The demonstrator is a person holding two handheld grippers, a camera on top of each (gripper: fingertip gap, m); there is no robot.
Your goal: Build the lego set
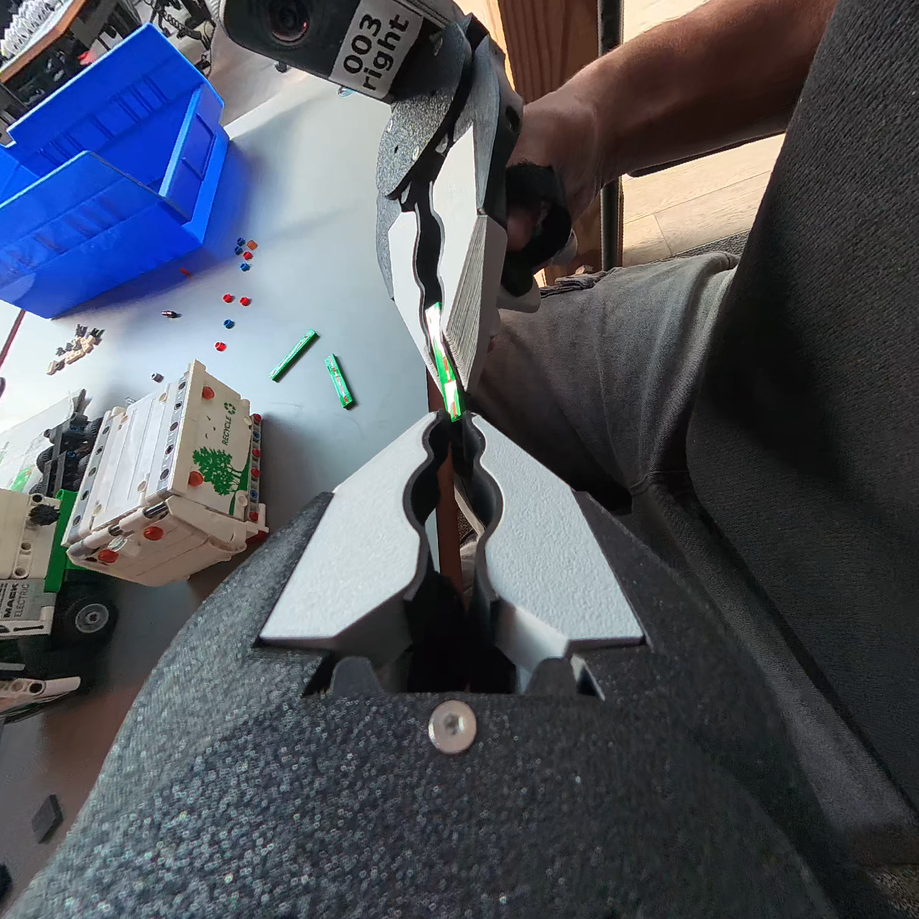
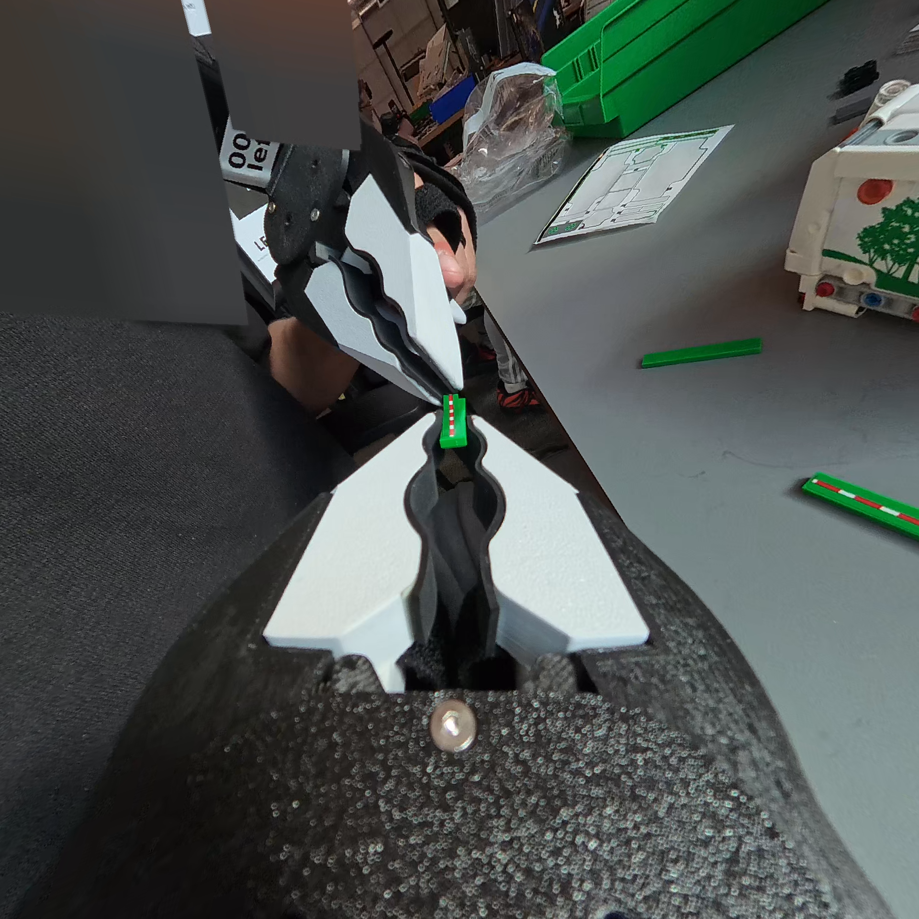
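A grey desk [image 2: 696, 497] runs through both views under even light. In the left wrist view, pale wood flooring [image 1: 696, 199] and a dark upright pole [image 1: 610, 149] lie beyond its edge. Far off in the right wrist view stand cluttered, blurry workbenches [image 2: 437, 119], perhaps a workshop.

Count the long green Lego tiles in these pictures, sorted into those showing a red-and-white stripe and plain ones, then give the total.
Striped green tiles: 2
Plain green tile: 1
Total: 3
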